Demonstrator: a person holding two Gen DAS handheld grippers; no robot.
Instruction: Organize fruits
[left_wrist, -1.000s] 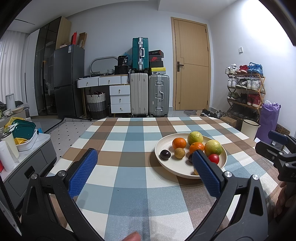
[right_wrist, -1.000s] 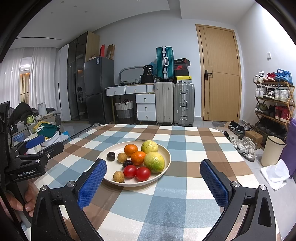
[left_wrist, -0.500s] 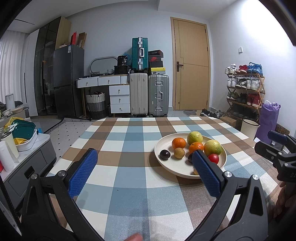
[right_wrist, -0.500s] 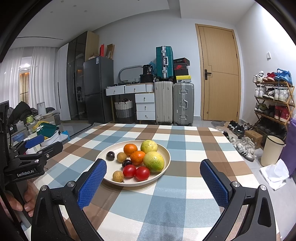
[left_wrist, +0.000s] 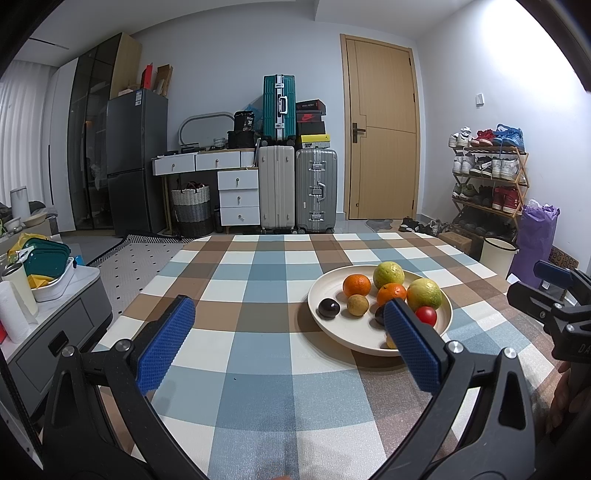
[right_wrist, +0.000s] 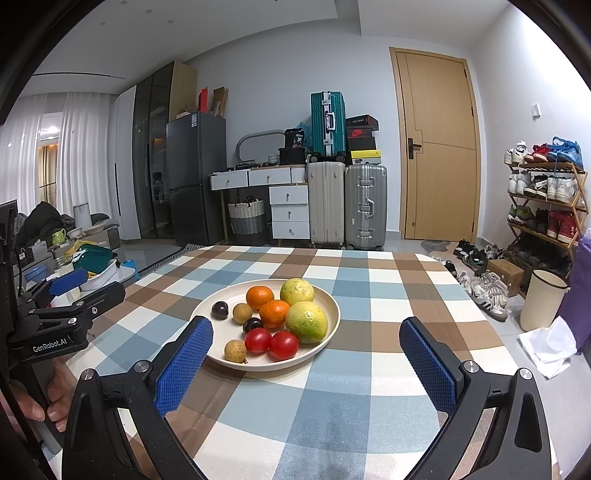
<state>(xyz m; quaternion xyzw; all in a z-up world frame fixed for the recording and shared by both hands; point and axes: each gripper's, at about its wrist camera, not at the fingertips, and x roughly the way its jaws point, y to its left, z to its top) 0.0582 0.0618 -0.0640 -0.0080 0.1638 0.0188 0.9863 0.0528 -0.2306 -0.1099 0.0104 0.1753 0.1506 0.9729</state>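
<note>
**Both grippers held apart over a checked bench, fruit plate between them**

The bench (right_wrist: 354, 369) is covered with a cloth checked in blue, brown and cream. Behind it stand two upright suitcases (right_wrist: 347, 203), a teal suitcase (right_wrist: 328, 123) stacked on top beside shoe boxes, a white drawer unit (right_wrist: 290, 216), a woven basket (right_wrist: 246, 218), a dark fridge (right_wrist: 195, 177) and a wooden door (right_wrist: 437, 147). A shoe rack (right_wrist: 546, 195) lines the right wall, with loose shoes and a cream bin (right_wrist: 541, 299) on the floor below it. None of this touches the plate.

The cream plate (right_wrist: 221, 354) sits on the bench, right of centre in the left wrist view and just left of centre in the right wrist view. It holds two oranges (right_wrist: 260, 297), two larger yellow-green citrus fruits (right_wrist: 306, 322), two red tomatoes (right_wrist: 282, 345), two dark plums (right_wrist: 220, 309) and two small tan round fruits (right_wrist: 235, 350), clustered and mostly touching.

The left gripper (left_wrist: 288, 343) hovers above bare cloth with its blue-padded fingers (left_wrist: 166, 347) spread wide and empty; its right finger overlaps the near edge of the plate in view and hides part of the fruit. The right gripper (right_wrist: 306, 363) is likewise spread wide and holds nothing; its left finger (right_wrist: 184, 365) overlaps the plate's near-left rim in view. Each gripper appears at the edge of the other's view, with a hand (right_wrist: 44, 402) on the left one's handle.
</note>
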